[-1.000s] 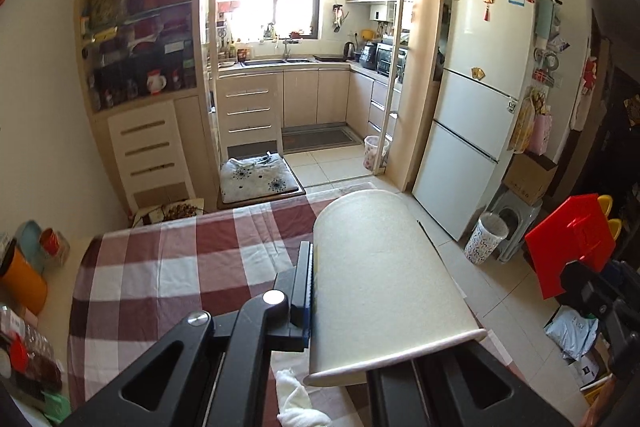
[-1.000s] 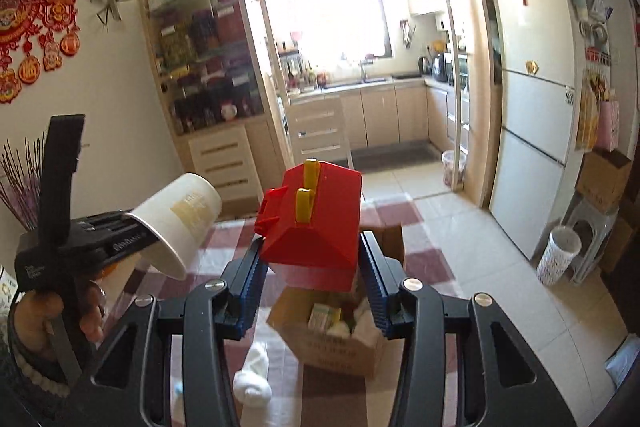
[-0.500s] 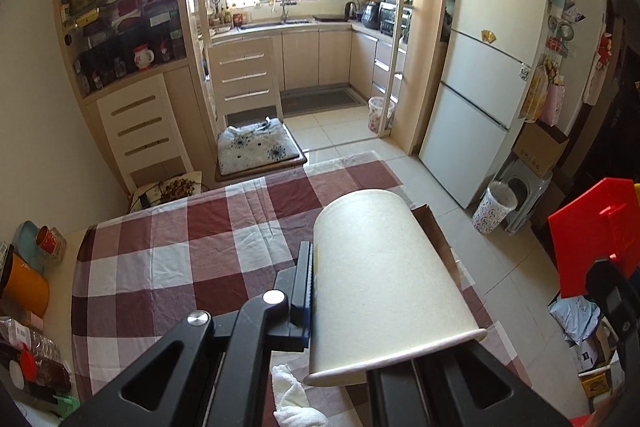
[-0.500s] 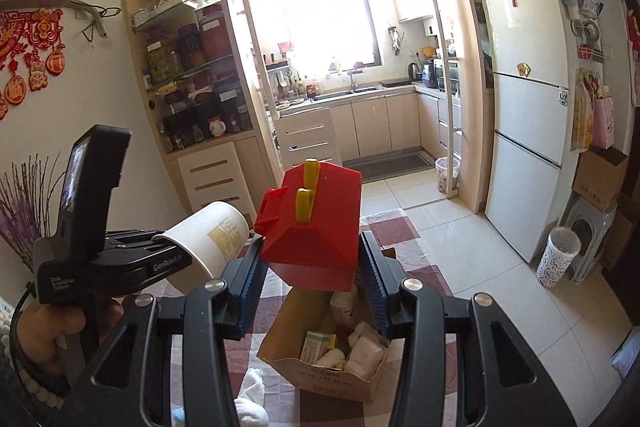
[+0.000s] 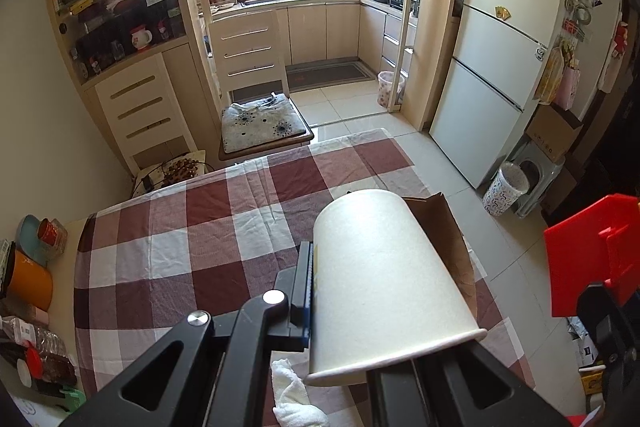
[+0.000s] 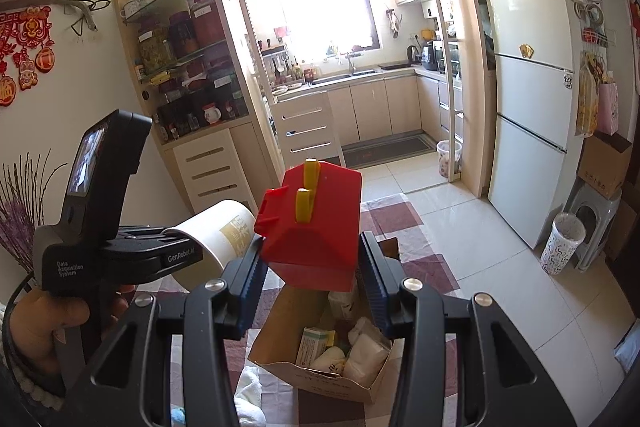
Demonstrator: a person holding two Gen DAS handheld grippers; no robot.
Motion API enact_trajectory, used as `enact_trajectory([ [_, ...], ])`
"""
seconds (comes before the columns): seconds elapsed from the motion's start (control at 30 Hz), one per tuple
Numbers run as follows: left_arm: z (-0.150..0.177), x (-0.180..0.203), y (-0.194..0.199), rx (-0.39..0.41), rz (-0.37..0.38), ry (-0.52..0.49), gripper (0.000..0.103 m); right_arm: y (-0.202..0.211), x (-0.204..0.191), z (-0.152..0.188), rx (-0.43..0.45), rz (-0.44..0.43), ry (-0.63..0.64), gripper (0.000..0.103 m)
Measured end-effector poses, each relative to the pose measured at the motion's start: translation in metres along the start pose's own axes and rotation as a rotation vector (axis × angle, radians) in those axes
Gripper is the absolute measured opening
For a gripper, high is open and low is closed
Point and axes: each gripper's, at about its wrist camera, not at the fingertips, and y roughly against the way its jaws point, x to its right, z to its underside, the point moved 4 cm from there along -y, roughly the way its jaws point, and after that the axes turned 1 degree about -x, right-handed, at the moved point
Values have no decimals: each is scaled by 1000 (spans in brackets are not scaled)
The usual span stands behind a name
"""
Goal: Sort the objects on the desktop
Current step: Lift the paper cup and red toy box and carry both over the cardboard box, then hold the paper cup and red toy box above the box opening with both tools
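My left gripper (image 5: 372,291) is shut on a white paper cup (image 5: 384,279), held on its side above the checked tablecloth (image 5: 180,227); the cup also shows in the right wrist view (image 6: 218,241). My right gripper (image 6: 312,267) is shut on a red house-shaped box (image 6: 316,223) with yellow tabs, held above an open cardboard box (image 6: 320,375). The cardboard box holds a small carton and white bundles. The red box also shows at the right edge of the left wrist view (image 5: 592,251).
A white cloth (image 5: 292,395) lies on the table below the cup. An orange container (image 5: 28,283) and jars stand at the table's left edge. A chair with a cushion (image 5: 260,123) stands at the far side. A fridge (image 5: 500,59) stands to the right.
Both grippers have tilted downward, so more of the table and cardboard box shows. The cup and the red box stay gripped.
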Motion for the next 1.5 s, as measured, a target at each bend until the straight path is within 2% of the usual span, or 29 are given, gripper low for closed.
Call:
enact_trajectory([
  [0.43,-13,9,-17,-34,34,-15,4,-21,6,4,-36,-6,-11,46],
  [0.83,-15,17,-41,-109,56,-32,4,-39,9,11,-76,2,-17,46],
  [1.5,-14,21,-52,-133,65,-40,4,-48,12,10,-98,-6,-19,46],
])
